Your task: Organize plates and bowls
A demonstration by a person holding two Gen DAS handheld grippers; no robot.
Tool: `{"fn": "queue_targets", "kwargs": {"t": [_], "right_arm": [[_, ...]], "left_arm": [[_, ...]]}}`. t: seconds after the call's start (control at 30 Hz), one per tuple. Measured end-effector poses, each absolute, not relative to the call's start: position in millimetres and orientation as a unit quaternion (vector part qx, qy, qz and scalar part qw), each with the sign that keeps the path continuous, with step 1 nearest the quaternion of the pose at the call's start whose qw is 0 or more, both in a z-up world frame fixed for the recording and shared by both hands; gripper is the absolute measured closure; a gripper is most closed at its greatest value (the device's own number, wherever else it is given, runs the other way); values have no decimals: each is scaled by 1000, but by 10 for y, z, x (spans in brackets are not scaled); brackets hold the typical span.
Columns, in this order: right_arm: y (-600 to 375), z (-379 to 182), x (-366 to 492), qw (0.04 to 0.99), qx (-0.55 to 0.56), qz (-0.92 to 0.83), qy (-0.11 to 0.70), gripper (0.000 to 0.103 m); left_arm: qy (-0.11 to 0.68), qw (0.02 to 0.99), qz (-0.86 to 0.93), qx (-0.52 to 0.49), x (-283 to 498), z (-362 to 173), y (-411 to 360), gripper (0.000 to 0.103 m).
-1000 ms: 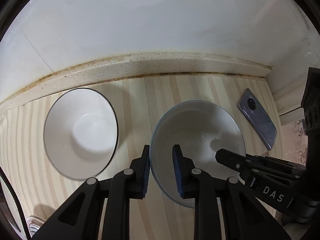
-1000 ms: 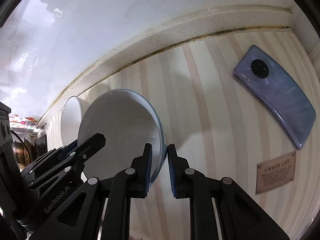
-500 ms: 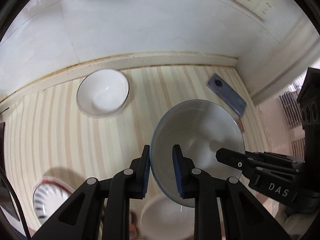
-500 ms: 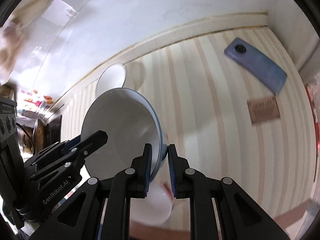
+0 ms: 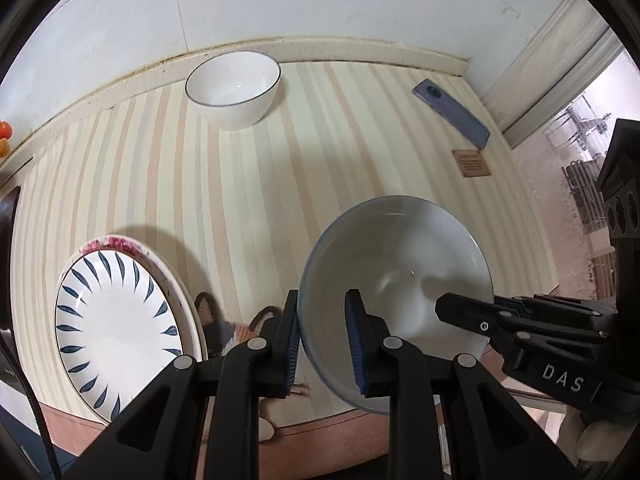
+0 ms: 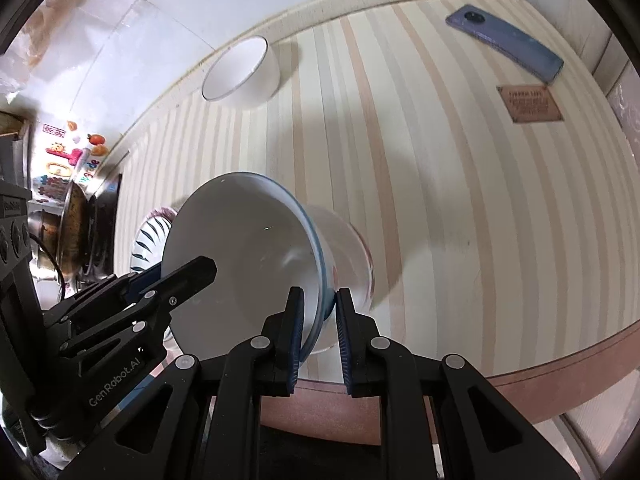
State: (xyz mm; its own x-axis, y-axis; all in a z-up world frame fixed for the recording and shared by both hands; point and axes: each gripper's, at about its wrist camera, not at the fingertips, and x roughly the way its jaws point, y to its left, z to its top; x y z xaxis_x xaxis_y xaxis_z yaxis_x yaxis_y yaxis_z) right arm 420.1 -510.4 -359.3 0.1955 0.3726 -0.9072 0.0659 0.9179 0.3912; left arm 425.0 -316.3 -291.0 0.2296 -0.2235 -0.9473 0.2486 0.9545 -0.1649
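Above the striped table [image 5: 248, 184], left gripper [image 5: 322, 336] and right gripper [image 6: 318, 336] each clamp the blue-rimmed bowl's [image 5: 396, 276] rim.

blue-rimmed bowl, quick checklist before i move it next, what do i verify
1. Left gripper grip: jaws straddle the rim of the blue-rimmed bowl, one inside, one outside. Ok.
2. Right gripper grip: jaws straddle the opposite rim. Ok.
3. Bowl level: tilted in the right wrist view. Not ok if it must travel flat.
4. Bowl clear of the striped table: cannot tell.
5. Black-rimmed bowl by the wall: upright, empty, open for nesting. Ok.
6. Phone and leaf-pattern plate: both off to the sides of that path. Ok.
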Motion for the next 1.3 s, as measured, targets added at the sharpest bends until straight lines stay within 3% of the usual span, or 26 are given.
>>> {"fn": "queue_targets", "kwargs": {"t": [0.83, 1.13, 1.2, 1.27, 1.3], "right_arm": [[-5031, -3811, 4264, 745, 134, 73, 649, 82], [-5255, -3442, 4374, 750, 172, 103, 630, 82], [-5267, -3262, 4520, 754, 181, 116, 621, 72], [-5228, -3133, 4726, 751, 187, 136, 618, 49], [-5188, -3070, 4849, 753, 190, 146, 613, 48]], "left_arm": [[630, 763, -139, 29, 4291, -3318, -3224, 84], [591, 793, -147, -7, 4391, -2789, -3014, 83], [573, 807, -143, -13, 4503, -2583, -2917, 83], [560, 817, -135, -24, 4669, -2420, -2811, 79], [558, 819, -129, -28, 4745, -2381, -2767, 78]]}}
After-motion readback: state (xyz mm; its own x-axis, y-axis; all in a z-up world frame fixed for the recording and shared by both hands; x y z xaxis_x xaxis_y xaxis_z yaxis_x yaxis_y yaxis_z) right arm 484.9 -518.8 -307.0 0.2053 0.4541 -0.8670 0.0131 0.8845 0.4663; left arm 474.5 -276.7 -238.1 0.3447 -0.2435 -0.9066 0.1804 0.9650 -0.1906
